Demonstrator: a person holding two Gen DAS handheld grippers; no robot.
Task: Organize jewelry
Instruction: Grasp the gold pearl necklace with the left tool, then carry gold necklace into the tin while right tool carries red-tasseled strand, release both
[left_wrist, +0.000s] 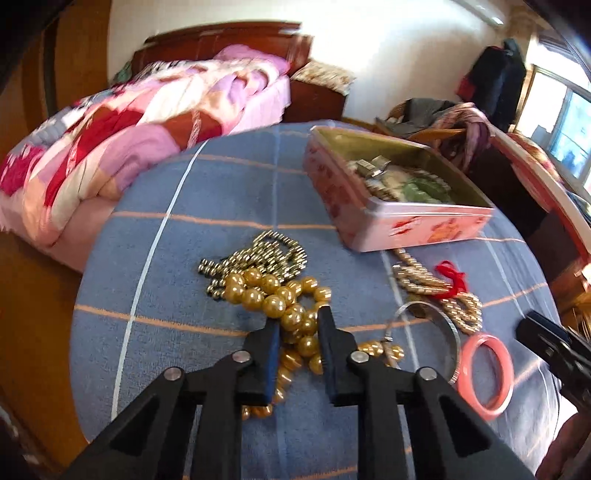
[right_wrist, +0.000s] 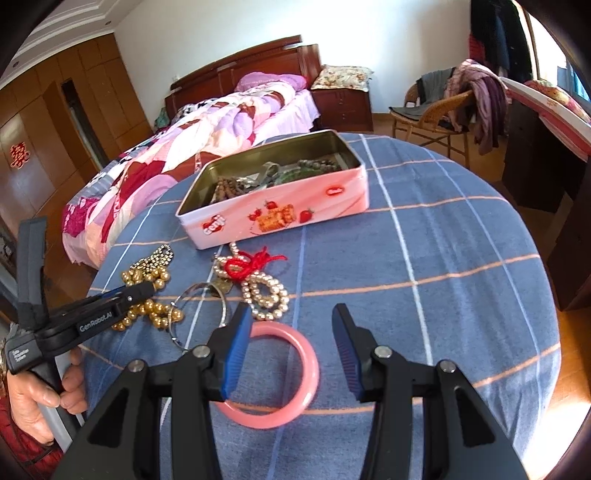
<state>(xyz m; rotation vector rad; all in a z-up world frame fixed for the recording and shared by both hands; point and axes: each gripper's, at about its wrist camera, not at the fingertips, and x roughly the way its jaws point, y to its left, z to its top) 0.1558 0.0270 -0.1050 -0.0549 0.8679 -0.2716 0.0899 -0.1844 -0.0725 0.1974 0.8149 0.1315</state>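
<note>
Left wrist view: left claw clenched on gold bead necklace; right claw released above pink bangle.

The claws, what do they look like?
Each claw, left and right, is black plastic with silver bolts and ribbed blue pads. The left claw's side carries white lettering. The hand holding it wears a red sleeve.
</note>
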